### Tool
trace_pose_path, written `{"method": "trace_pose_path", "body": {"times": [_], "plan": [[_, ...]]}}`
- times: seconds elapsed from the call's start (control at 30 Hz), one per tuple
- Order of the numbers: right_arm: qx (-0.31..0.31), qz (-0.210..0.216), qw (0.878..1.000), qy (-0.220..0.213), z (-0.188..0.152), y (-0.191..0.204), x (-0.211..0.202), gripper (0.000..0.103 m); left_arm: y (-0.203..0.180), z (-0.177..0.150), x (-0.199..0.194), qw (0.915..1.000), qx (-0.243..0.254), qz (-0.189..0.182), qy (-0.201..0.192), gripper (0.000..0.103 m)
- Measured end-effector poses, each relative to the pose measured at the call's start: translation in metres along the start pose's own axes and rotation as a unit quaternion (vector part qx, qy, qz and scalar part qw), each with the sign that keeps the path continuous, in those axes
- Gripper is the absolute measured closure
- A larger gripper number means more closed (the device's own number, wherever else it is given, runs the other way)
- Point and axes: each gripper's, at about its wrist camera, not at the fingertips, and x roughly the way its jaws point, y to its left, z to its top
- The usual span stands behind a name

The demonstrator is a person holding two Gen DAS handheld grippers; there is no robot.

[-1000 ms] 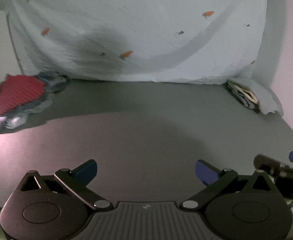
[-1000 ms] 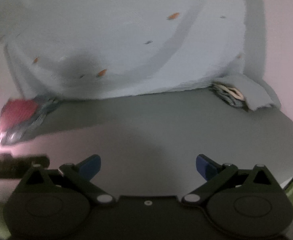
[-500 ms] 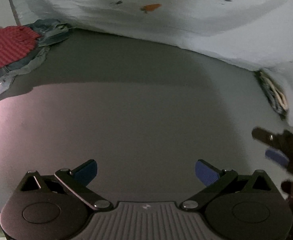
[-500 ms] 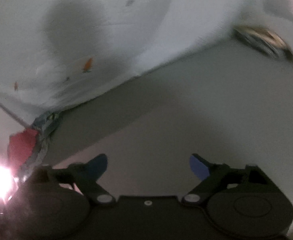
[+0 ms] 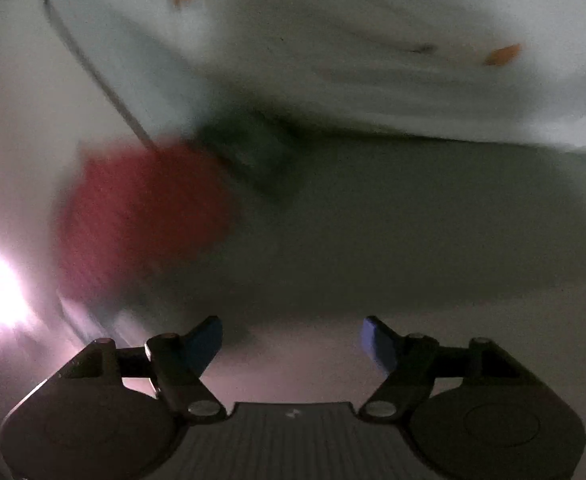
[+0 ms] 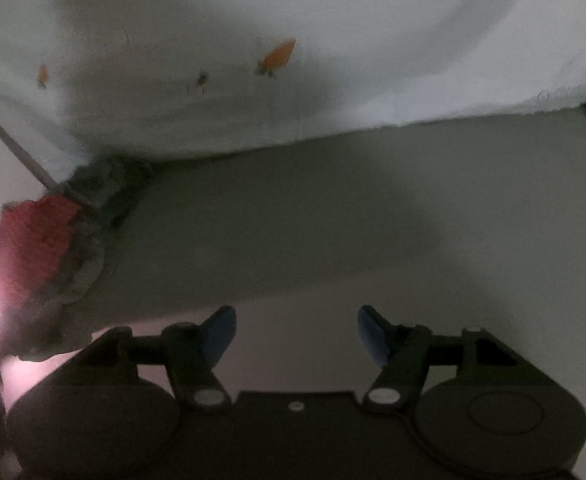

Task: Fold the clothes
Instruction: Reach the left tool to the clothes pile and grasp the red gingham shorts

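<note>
My left gripper (image 5: 293,342) hangs over the grey surface (image 5: 413,240), blue fingers spread apart, holding nothing. My right gripper (image 6: 297,334) is likewise spread and empty. The clothes pile (image 6: 49,248), red garment (image 5: 141,216) on top, lies far left, blurred in the left view. A pale sheet (image 6: 293,40) with orange marks covers the far side.
</note>
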Motion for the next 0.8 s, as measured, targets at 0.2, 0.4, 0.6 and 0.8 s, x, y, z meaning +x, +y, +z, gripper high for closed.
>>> {"method": "trace_pose_path", "body": {"times": [0.2,0.4,0.6,0.8], "plan": [[-0.022,-0.024,0.999,0.044,0.013,0.055,0.049,0.034,0.007,0.012,0.069,0.9935,0.085,0.067,-0.034,0.012],[-0.04,-0.045,0.996,0.066,0.026,0.096,0.092,0.034,0.008,0.016,0.127,0.9831,0.151,0.095,-0.043,0.032],[-0.046,-0.019,0.998,0.049,0.026,0.096,0.084,0.035,0.012,0.026,0.111,0.9863,0.133,0.084,-0.049,0.087],[-0.031,-0.004,0.999,0.022,0.015,0.078,0.057,0.038,0.038,0.055,0.041,0.9913,0.051,0.067,-0.101,0.096]]}}
